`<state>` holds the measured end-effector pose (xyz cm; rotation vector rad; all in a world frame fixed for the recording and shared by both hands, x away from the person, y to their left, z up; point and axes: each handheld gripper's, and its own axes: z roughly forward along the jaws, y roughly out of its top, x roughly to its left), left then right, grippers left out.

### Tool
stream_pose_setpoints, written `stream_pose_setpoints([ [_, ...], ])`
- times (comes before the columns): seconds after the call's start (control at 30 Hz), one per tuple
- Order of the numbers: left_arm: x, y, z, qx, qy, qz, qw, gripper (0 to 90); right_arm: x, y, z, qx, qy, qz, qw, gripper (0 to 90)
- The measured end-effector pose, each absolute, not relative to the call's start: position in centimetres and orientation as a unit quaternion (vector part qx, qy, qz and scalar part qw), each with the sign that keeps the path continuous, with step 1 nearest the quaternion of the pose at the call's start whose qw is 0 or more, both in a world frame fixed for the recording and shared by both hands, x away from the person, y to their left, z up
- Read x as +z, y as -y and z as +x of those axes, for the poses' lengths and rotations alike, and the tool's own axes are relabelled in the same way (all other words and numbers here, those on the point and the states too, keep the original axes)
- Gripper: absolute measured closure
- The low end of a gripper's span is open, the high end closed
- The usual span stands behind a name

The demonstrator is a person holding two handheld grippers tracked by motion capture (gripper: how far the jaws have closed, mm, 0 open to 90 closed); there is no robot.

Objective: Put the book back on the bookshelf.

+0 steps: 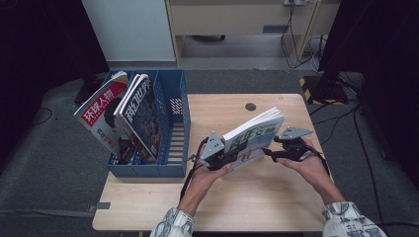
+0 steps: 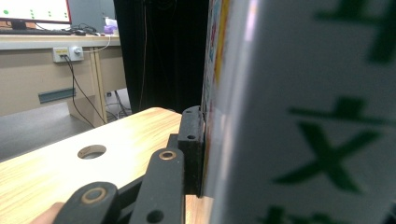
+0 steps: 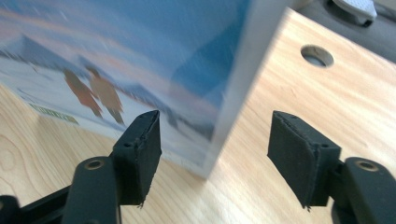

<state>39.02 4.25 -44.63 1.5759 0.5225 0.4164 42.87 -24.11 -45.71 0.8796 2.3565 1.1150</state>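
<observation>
A magazine [image 1: 254, 131] with green characters on its cover stands tilted on edge above the wooden table [image 1: 257, 197]. My left gripper [image 1: 225, 159] is shut on its lower left part. In the left gripper view one black jaw presses flat against the magazine [image 2: 303, 116], and the other jaw is hidden behind it. My right gripper [image 1: 271, 152] is open at the magazine's right side. In the right gripper view the lower corner of the magazine's back cover [image 3: 140, 56] sits just ahead of the gap between the open gripper [image 3: 215, 140], touching neither pad.
A blue file rack [image 1: 173, 138] stands on the table's left end, holding a red-titled magazine [image 1: 101, 111] and a dark one [image 1: 141, 111]; its right slot is free. A cable hole [image 1: 250, 106] lies near the far edge. Cables run over the floor beyond.
</observation>
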Motion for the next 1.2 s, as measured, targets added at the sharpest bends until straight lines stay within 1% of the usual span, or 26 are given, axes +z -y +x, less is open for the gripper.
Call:
stream_pose_setpoints([
  [0.43,-44.7,-4.2,39.0,0.175,-0.237,0.694,0.657,70.4,-49.4,25.9,40.6,0.395,-0.830,0.353,0.174,32.6],
  [0.63,-44.7,-4.0,38.6,0.160,-0.232,0.697,0.660,69.5,-49.8,26.1,39.8,0.394,-0.830,0.356,0.172,32.6],
  [0.9,-44.6,-4.0,38.5,0.167,-0.241,0.695,0.657,70.0,-50.2,26.7,39.5,0.398,-0.822,0.372,0.168,31.3],
  [1.07,-44.6,-4.1,38.5,0.166,-0.244,0.694,0.657,70.2,-50.5,26.9,39.4,0.394,-0.819,0.382,0.167,28.5],
  [1.2,-44.5,-4.1,38.5,0.169,-0.250,0.692,0.655,70.5,-50.6,26.8,39.4,0.389,-0.820,0.385,0.169,28.5],
])
